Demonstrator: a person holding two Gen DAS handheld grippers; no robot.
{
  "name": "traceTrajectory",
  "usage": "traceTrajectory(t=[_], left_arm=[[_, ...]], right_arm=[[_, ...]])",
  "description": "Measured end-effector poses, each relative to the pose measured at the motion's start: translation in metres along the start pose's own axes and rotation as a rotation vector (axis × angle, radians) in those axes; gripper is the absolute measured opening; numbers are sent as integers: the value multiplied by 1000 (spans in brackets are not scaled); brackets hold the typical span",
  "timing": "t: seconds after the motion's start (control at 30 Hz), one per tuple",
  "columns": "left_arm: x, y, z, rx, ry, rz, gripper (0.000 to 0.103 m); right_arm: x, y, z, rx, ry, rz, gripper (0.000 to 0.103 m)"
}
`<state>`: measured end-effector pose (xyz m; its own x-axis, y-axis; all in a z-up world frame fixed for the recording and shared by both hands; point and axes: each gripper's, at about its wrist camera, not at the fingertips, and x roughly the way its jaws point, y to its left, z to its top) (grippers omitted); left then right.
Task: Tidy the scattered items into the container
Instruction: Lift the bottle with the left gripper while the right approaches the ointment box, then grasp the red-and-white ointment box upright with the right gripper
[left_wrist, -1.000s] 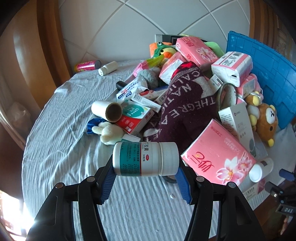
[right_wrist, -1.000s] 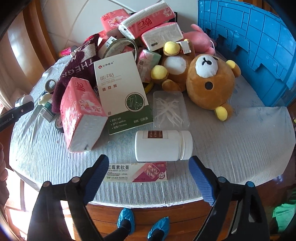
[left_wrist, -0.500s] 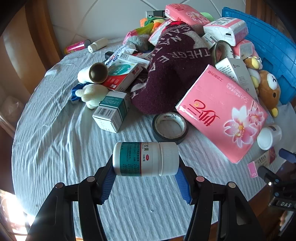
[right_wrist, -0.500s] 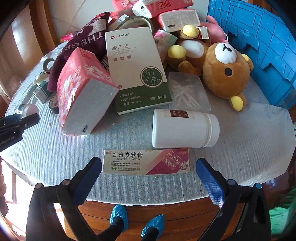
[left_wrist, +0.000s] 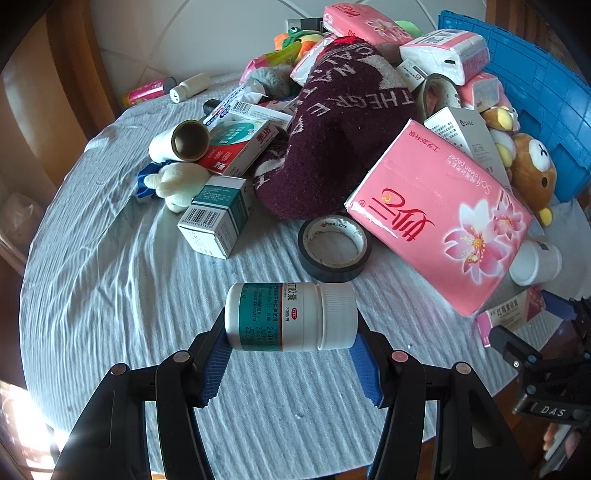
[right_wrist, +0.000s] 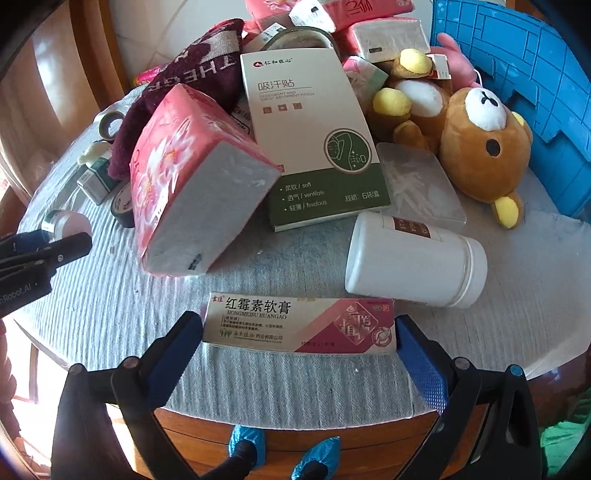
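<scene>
Our left gripper (left_wrist: 291, 345) clamps a white pill bottle (left_wrist: 290, 316) sideways between its pads. Our right gripper (right_wrist: 299, 345) stands wide, the ointment box (right_wrist: 299, 323) lying on the tabletop (right_wrist: 110, 317) between its fingers. Only the right view shows blue shoe covers (right_wrist: 282, 448) below the gripper

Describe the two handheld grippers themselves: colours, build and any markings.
Both look alike. The left gripper has glossy black plastic linkage arms with round copper-coloured rivets and blue ribbed pads on its fingers. The right gripper has the same black arms, with blue textured pads. Seen from the other camera, its body bears white "DAS" lettering; the left one's side carries a white printed logo.
</scene>
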<state>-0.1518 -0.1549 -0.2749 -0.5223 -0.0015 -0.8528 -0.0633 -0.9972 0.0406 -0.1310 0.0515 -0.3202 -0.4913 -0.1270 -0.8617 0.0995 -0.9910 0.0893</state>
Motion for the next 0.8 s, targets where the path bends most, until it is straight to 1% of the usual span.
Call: traceTrajectory(t=[0.13,0.2,0.23,0.27,0.4,0.47,0.57,0.6,0.7,0.77,0.8], left_arm=[[3,-1,-2,-4,10,1,59],[3,1,-2,-7,7,2,59],[2,2,-2,-11,4,4,59],[2,4,-2,-18,1,6,59],[2,10,-2,-55,-2,17,59],[0,11,-5,-78,-14,22,59],[-3,9,-11,-116,-12,40,59],[-4,6,-13,-130,-11,48,59],[-9,-6,-20,-161,-7,74,59],[-14,-18,-26,-189,-8,98,59],[-17,-24,-29,-204,-8,115,59]], right_arm=[[-2,-2,0,3,-1,16,103],[-9,-3,2,31,-15,54,82],[-13,-3,4,45,-20,84,61],[-16,-1,7,45,-26,98,57],[-15,10,15,-56,2,78,57],[-21,10,16,-109,6,83,57],[-25,10,19,-225,24,109,57],[-28,15,15,-273,27,119,57],[-28,15,10,-409,31,178,57],[-23,17,12,-491,46,221,50],[-21,16,11,-532,54,249,44]])
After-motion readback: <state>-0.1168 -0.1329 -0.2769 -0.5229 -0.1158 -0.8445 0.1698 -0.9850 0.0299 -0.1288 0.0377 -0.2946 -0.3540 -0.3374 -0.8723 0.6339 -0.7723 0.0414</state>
